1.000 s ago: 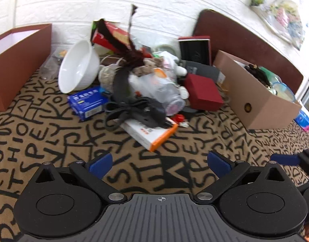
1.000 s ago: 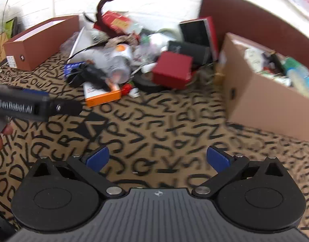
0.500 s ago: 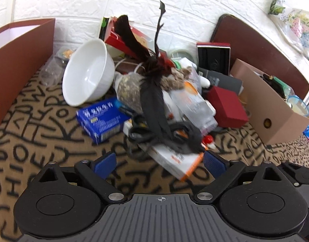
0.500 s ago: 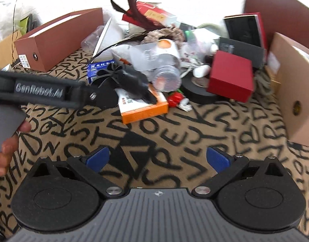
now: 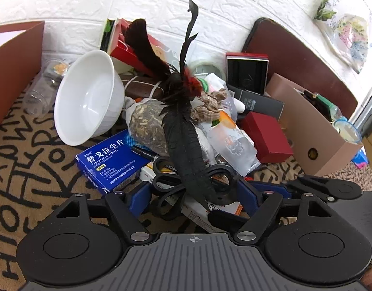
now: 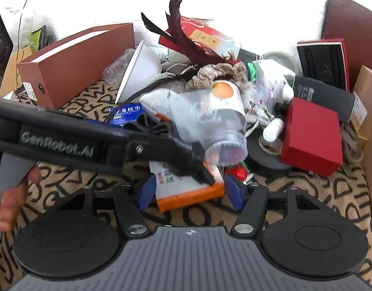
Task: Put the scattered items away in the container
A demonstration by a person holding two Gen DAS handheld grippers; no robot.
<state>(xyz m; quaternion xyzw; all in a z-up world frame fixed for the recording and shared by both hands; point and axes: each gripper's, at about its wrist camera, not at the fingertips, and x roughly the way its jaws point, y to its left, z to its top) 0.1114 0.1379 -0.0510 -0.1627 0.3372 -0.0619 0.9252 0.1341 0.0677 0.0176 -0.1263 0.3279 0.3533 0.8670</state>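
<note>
Left wrist view low, close, facing the clutter pile [image 5: 186,126], right wrist view nearby, both sharing it

We see bright daylight in both views. In the right wrist view the far wall [image 6: 246,4] burns out to pure white, and glare eats the top edges of the clutter. The left wrist view is more evenly exposed; its brick wall [image 5: 64,2] keeps its texture, and the white bowl [image 5: 86,97] shows soft highlights. Shadows on the patterned cloth [image 5: 28,160] are faint. Fisheye distortion bends lines at the edges, and the corners go black. The clear bottle [image 6: 215,123] looks slightly smeared.
</note>
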